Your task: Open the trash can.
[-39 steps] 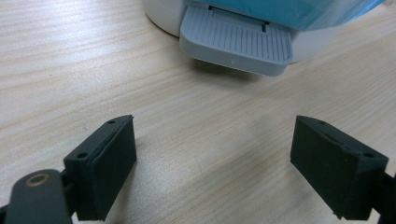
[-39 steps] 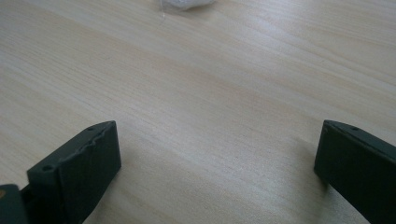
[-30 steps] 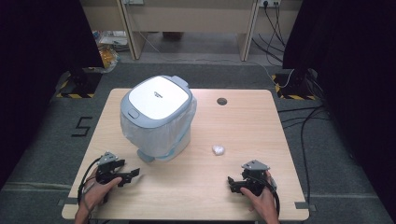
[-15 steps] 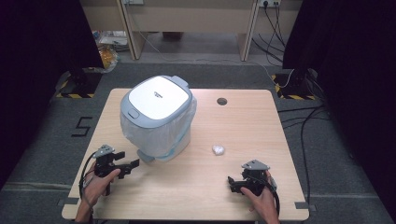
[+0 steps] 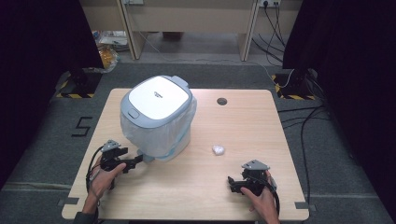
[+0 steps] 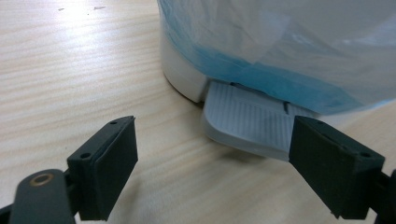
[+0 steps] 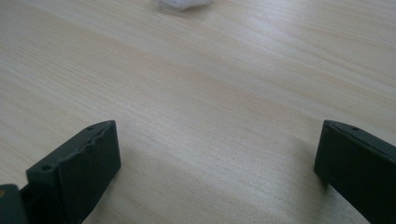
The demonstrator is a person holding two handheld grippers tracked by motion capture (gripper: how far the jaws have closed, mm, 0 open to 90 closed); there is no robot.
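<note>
Pale wood tabletop (image 5: 196,186), rounded corners, a small dark round hole (image 5: 222,101) near its far edge. On its left half stands a bin (image 5: 156,116): white flat lid with grey rim, body wrapped in a translucent liner bag (image 5: 161,137) with a blue band near the base.

Left hand-held gripper (image 5: 134,161): held in the person's left hand (image 5: 106,175) at the near-left of the tabletop, pointing toward the foot of the bin. Jaws spread wide, released, nothing between them. In the left gripper view the two black jaws flank a grey ribbed pedal (image 6: 247,122) that juts out from the bin's white base under the blue band. The right-hand jaw in that view sits just beside the pedal's edge; whether it touches cannot be told. The other jaw is apart from the pedal, over bare wood.

Right hand-held gripper (image 5: 232,183): held in the person's right hand (image 5: 261,198) at the near-right, well apart from the bin. Jaws wide apart, released, holding nothing; bare wood between them in the right gripper view.

Small white crumpled lump (image 5: 217,150): lies on the tabletop between the bin and the right hand-held gripper, apart from both. Its edge shows at the top of the right gripper view (image 7: 182,3), blurred.

Cables trail from both grippers back toward the near edge.
</note>
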